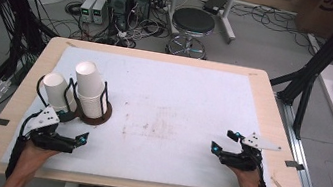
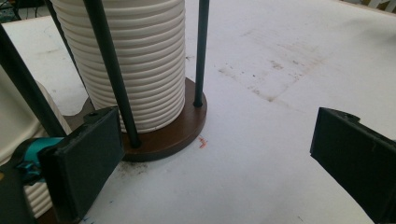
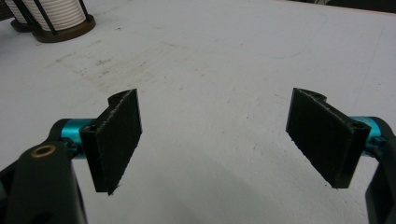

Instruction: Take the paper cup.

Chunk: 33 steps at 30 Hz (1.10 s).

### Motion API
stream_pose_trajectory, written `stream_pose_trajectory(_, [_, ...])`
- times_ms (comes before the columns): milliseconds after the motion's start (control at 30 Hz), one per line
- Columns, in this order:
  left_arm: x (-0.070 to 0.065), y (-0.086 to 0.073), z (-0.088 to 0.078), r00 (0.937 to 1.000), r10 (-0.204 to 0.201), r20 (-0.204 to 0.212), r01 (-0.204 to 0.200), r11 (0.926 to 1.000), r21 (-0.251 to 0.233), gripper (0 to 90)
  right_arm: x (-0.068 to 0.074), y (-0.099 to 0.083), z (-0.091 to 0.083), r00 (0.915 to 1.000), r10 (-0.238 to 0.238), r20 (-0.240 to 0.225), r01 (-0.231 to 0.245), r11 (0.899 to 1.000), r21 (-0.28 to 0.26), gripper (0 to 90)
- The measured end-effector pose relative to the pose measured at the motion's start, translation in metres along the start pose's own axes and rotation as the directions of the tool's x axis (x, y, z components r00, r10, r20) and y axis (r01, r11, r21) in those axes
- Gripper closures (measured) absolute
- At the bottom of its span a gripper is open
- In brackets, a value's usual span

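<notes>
Two stacks of white paper cups stand in black wire holders on round brown bases at the table's left: a taller stack (image 1: pixel 90 89) and a second stack (image 1: pixel 55 91) to its left. My left gripper (image 1: pixel 73 127) sits just in front of them, open, with nothing between its jaws. In the left gripper view the taller stack (image 2: pixel 140 60) and its brown base (image 2: pixel 187 126) rise close ahead of the left gripper (image 2: pixel 219 154). My right gripper (image 1: pixel 225 140) rests open over the bare white mat at the right. In the right gripper view the right gripper (image 3: pixel 215 135) holds nothing, and the cup holders (image 3: pixel 56 16) stand far off.
A white mat (image 1: pixel 177 105) covers most of the wooden table (image 1: pixel 272 115), with faint brown stains (image 1: pixel 149 124) near its middle. A black stool (image 1: pixel 193 24), computer boxes and cables sit on the floor beyond the far edge.
</notes>
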<state>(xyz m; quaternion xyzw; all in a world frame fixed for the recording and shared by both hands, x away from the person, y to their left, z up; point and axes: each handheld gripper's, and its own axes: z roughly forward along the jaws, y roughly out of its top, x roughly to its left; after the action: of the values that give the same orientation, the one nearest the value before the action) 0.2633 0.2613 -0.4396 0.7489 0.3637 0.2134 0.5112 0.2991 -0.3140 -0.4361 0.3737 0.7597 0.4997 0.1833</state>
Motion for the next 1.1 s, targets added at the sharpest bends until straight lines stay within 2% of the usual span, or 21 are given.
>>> stream_pose_trajectory(633, [-0.001, 0.001, -0.004, 1.0, 0.008, -0.003, -0.008, 0.9999, 0.008, 2.6, 0.0, 0.001, 0.002, 1.0, -0.004, 0.0, 0.004, 1.0, 0.001, 18.6])
stream_pose_trajectory(767, [0.0, 0.006, -0.007, 0.9998, 0.016, 0.009, -0.016, 0.9998, 0.009, 2.6, 0.0, 0.001, 0.001, 1.0, -0.004, 0.002, 0.004, 1.0, -0.002, 18.6])
stream_pose_trajectory(800, [-0.001, 0.008, -0.008, 0.9995, 0.031, 0.009, -0.031, 0.9995, 0.012, 2.6, -0.001, 0.001, 0.001, 1.0, -0.005, 0.004, 0.006, 1.0, -0.002, 18.6])
stream_pose_trajectory(967, [-0.002, 0.013, -0.015, 0.9987, 0.05, 0.014, -0.05, 0.9984, 0.025, 2.6, -0.003, 0.001, -0.001, 0.9999, 0.006, 0.008, -0.005, 1.0, -0.014, 18.6])
stream_pose_trajectory(1100, [-0.002, 0.017, -0.019, 0.9985, 0.053, 0.014, -0.053, 0.9981, 0.03, 2.6, -0.003, 0.002, -0.002, 1.0, 0.006, 0.006, -0.006, 1.0, -0.019, 18.6])
